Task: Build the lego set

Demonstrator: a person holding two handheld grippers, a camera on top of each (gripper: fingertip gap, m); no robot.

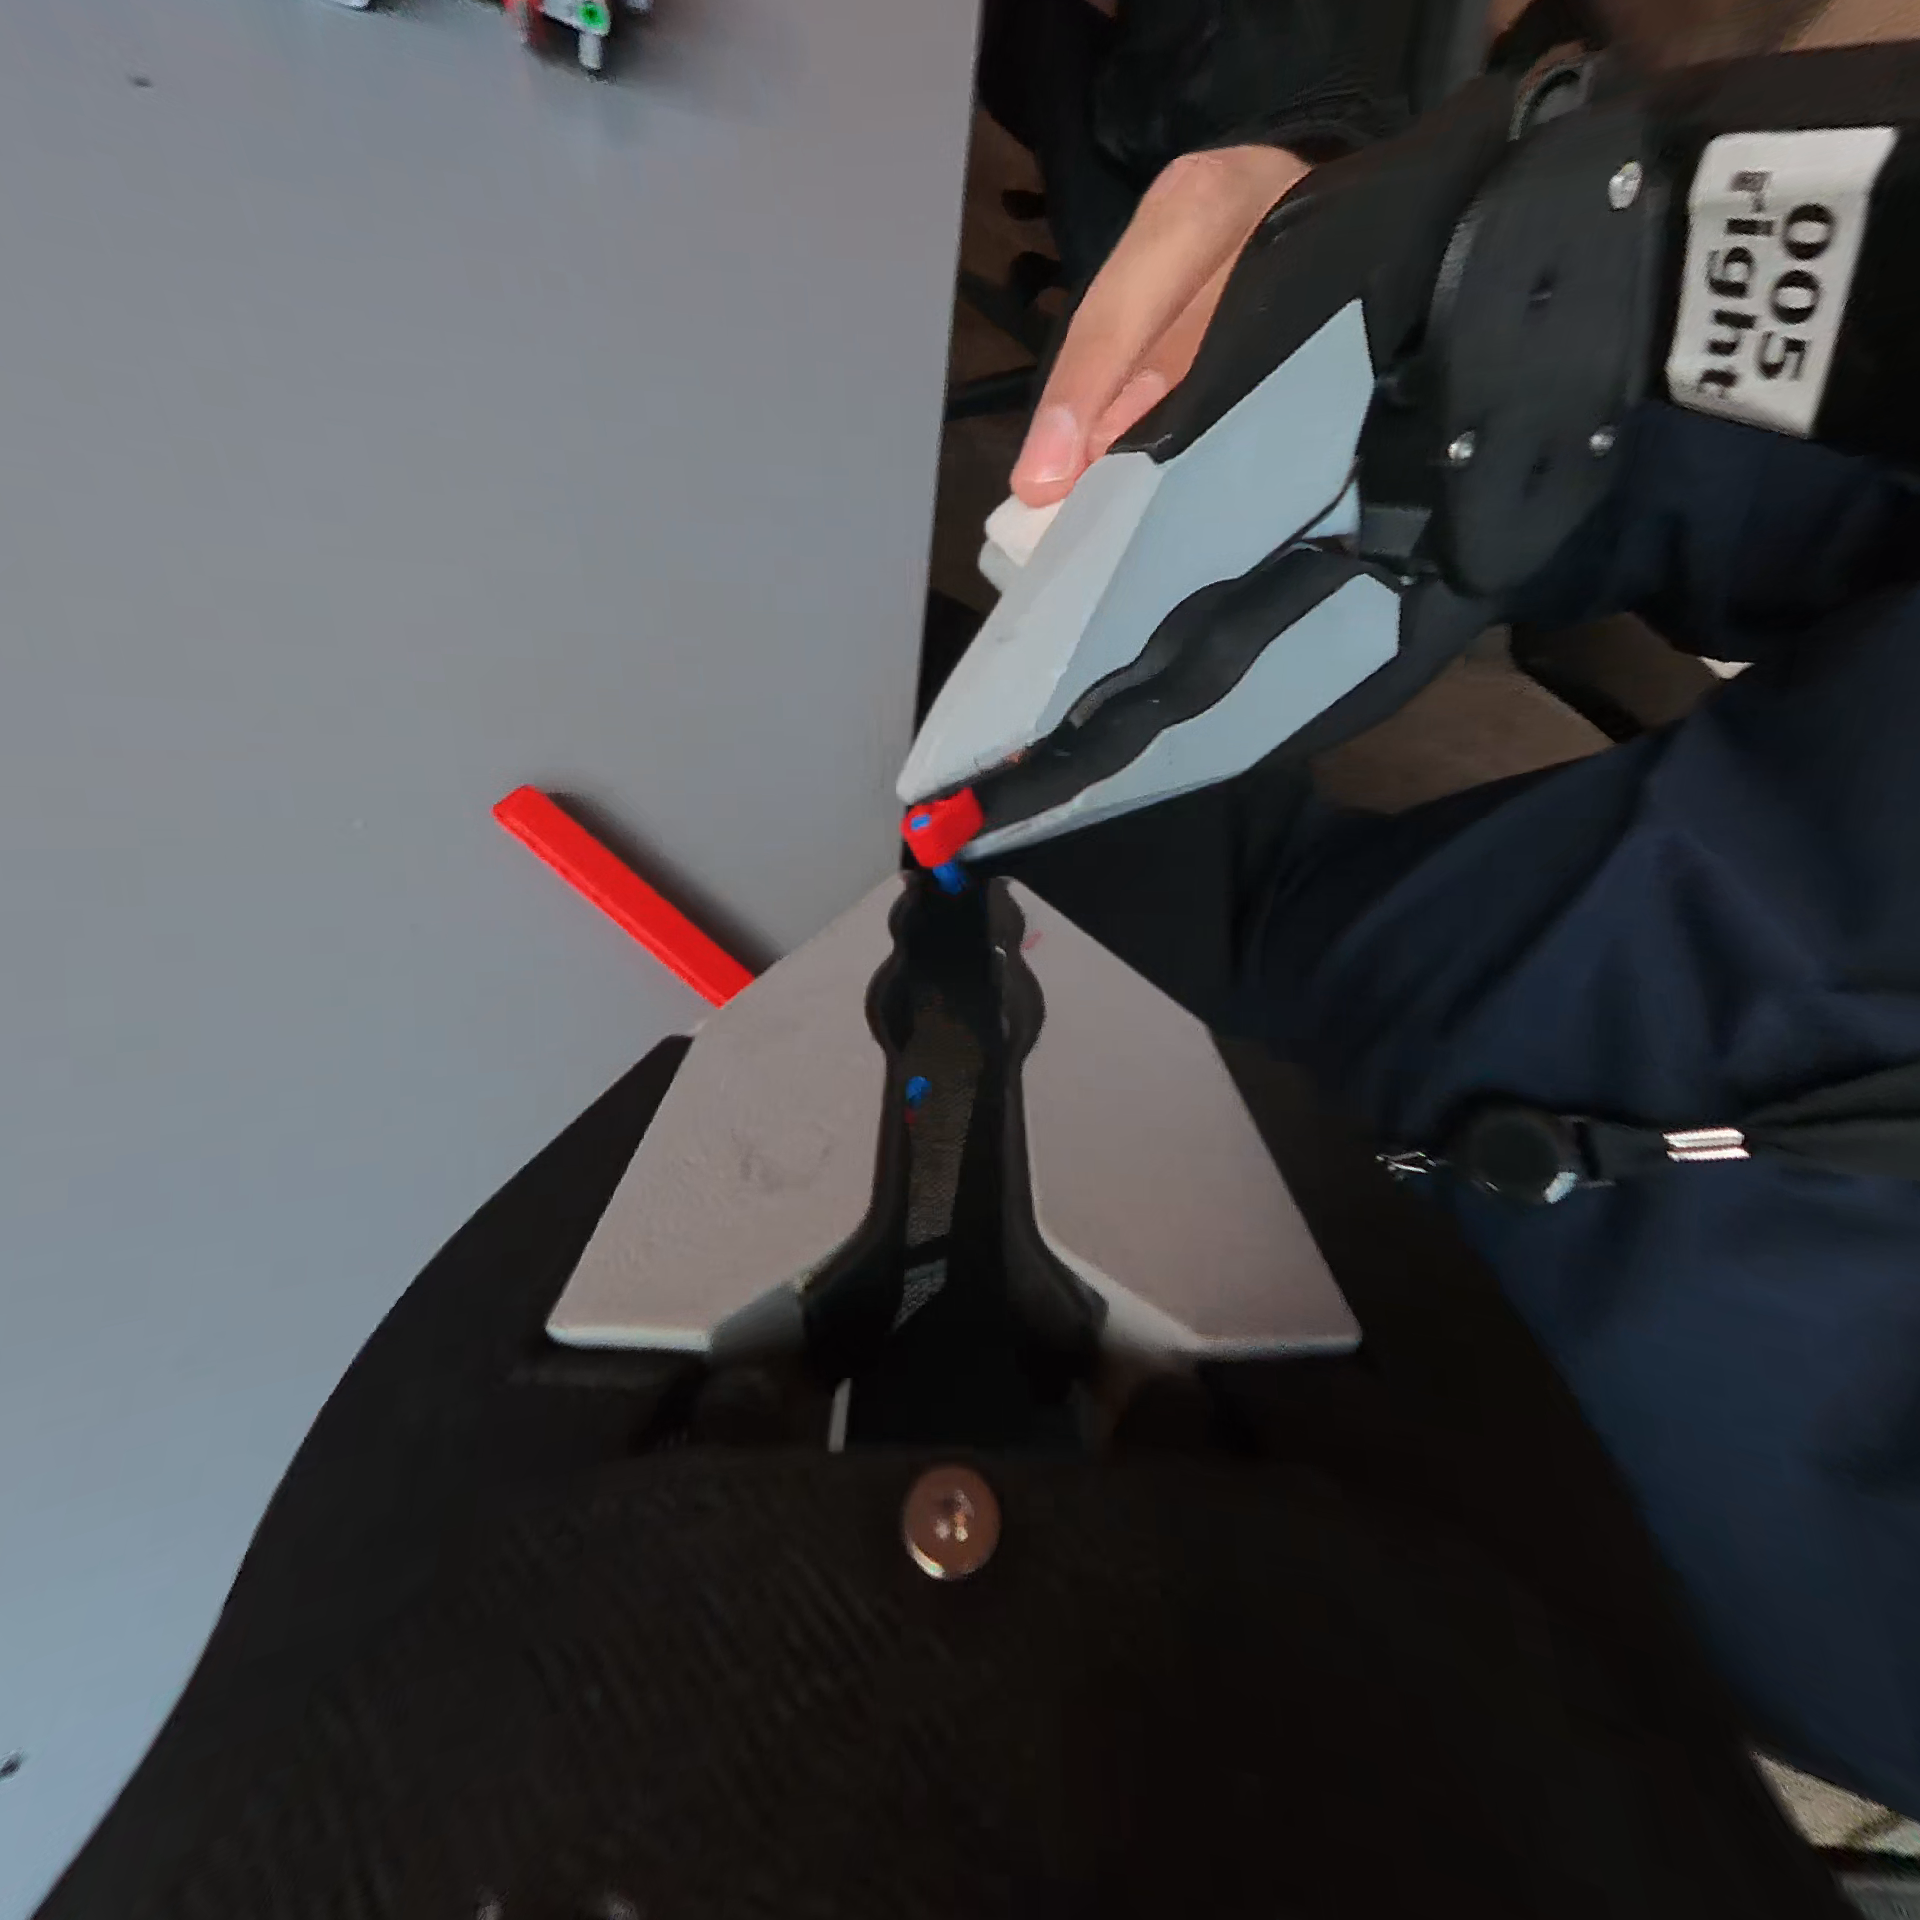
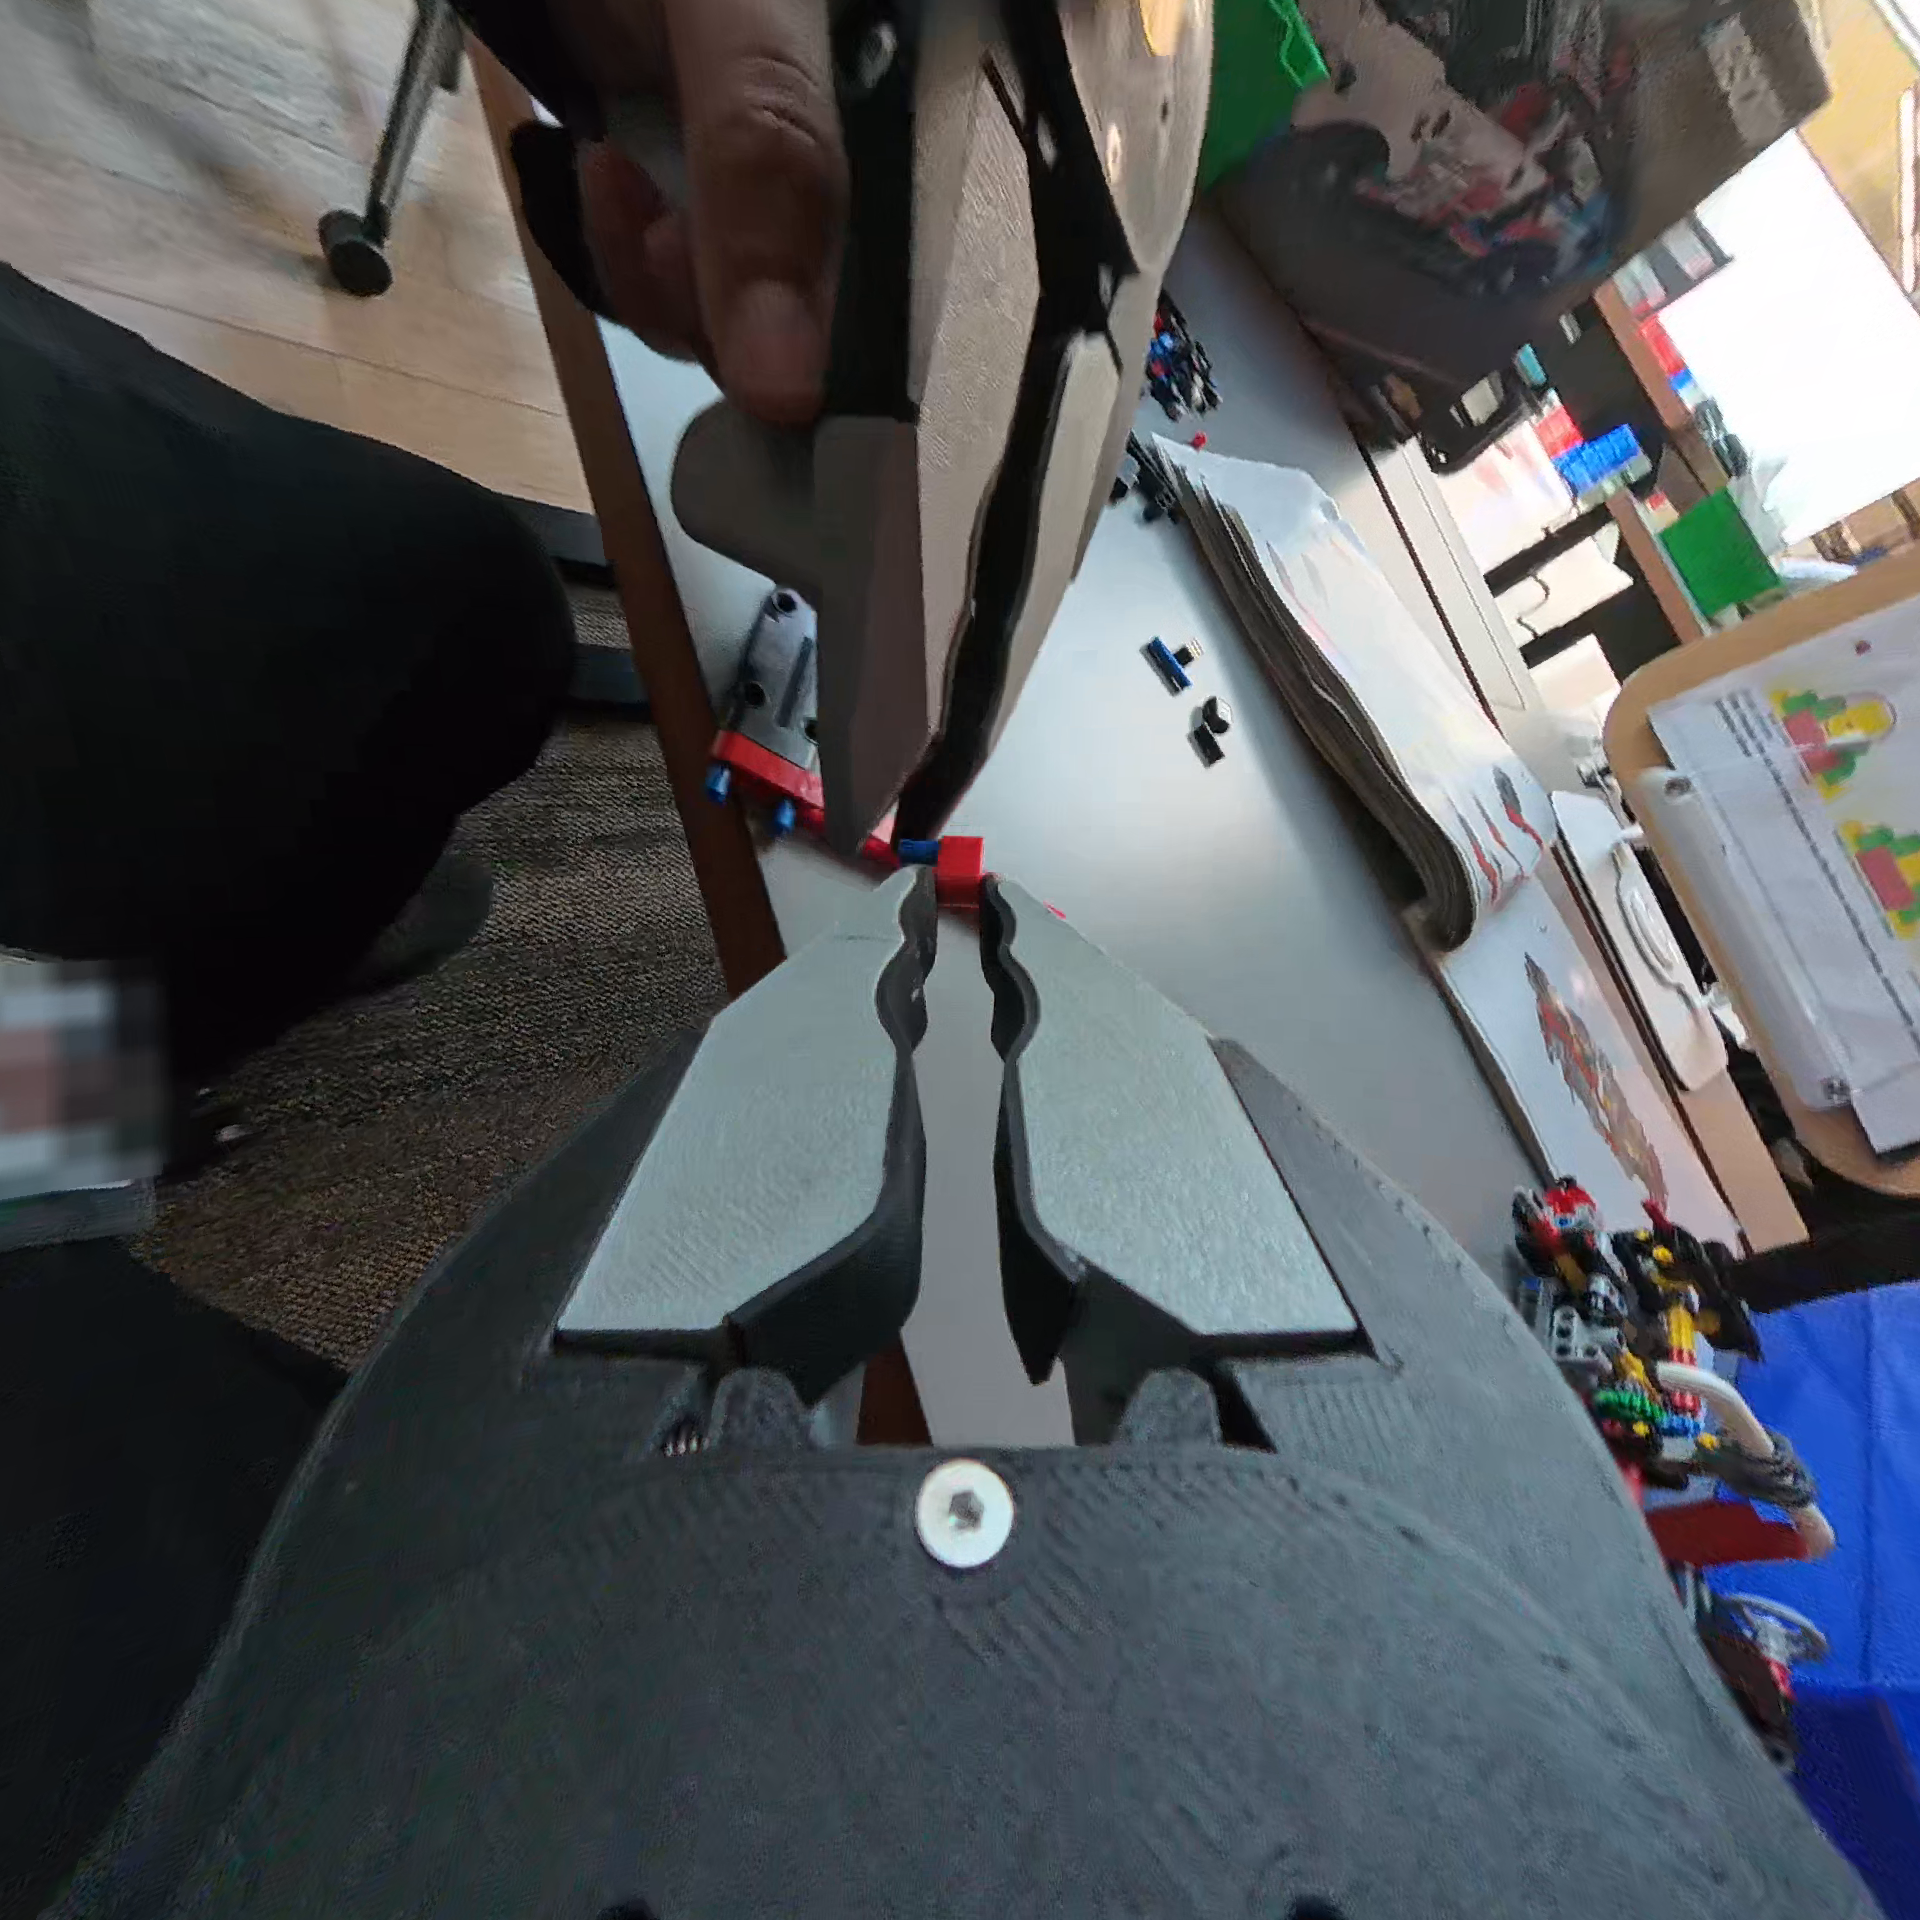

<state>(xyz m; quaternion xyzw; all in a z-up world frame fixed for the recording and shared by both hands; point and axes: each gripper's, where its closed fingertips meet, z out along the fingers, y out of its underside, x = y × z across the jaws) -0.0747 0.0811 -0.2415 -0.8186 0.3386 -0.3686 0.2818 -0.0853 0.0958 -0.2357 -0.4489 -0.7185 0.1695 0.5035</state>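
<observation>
The right tongs [image 1: 940,831] are clamped on a small red block [image 1: 943,823], which sits between their two tips with both pads against it. A blue pin [image 1: 948,878] sticks out of the block towards the left tongs [image 1: 951,899]. The tip of that pin lies right at the left tongs' tips, whose fingers stand a little apart; whether their pads press on the pin cannot be told. The two pairs of tongs meet tip to tip just past the edge of the grey worktop [image 1: 416,520], above a dark-clothed lap.

On the worktop near the left tongs lies a flat red bar [image 1: 623,894], partly hidden behind the left finger. In the right wrist view a grey and red part with blue pins [image 2: 769,717] lies at the worktop's edge just behind the left tongs. Farther along are a few small black and blue pieces [image 2: 1195,696], a thick open booklet [image 2: 1351,675] and a many-coloured brick model [image 2: 1642,1330].
</observation>
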